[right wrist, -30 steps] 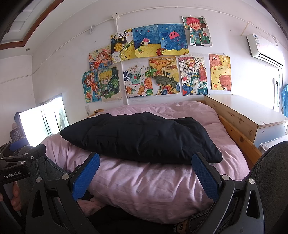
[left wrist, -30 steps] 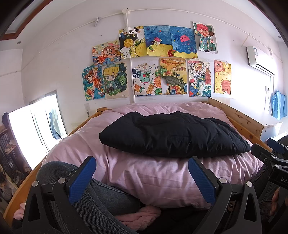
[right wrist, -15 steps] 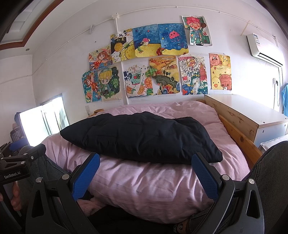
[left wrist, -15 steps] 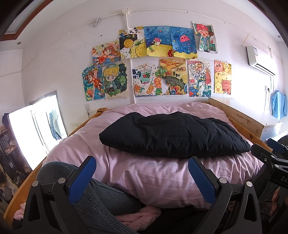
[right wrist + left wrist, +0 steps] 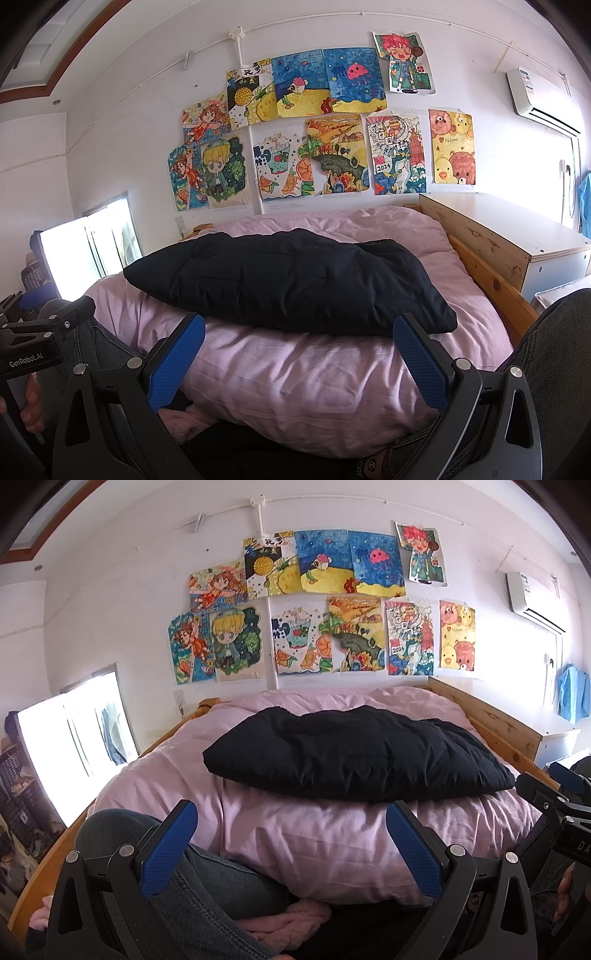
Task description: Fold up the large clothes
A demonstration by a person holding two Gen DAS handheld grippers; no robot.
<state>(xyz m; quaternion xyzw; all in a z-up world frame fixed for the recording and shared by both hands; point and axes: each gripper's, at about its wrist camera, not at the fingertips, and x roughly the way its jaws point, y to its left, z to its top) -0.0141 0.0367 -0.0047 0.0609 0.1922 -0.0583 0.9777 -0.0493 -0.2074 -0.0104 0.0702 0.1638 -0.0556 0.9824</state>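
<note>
Nearest, the left gripper (image 5: pixel 291 840) and right gripper (image 5: pixel 299 354) both gape wide, holding nothing, above the person's knees. Beyond them a black padded garment (image 5: pixel 354 753), seemingly folded already, lies flat across the pink duvet (image 5: pixel 314 834) on the wooden bed frame (image 5: pixel 495 723). Farthest, children's drawings (image 5: pixel 332 136) cover the wall.

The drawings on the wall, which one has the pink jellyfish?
The blue drawing in the top row, second from the right end. It alone shows a pink jellyfish in blue water; the drawing to its right shows a red-haired child.
</note>
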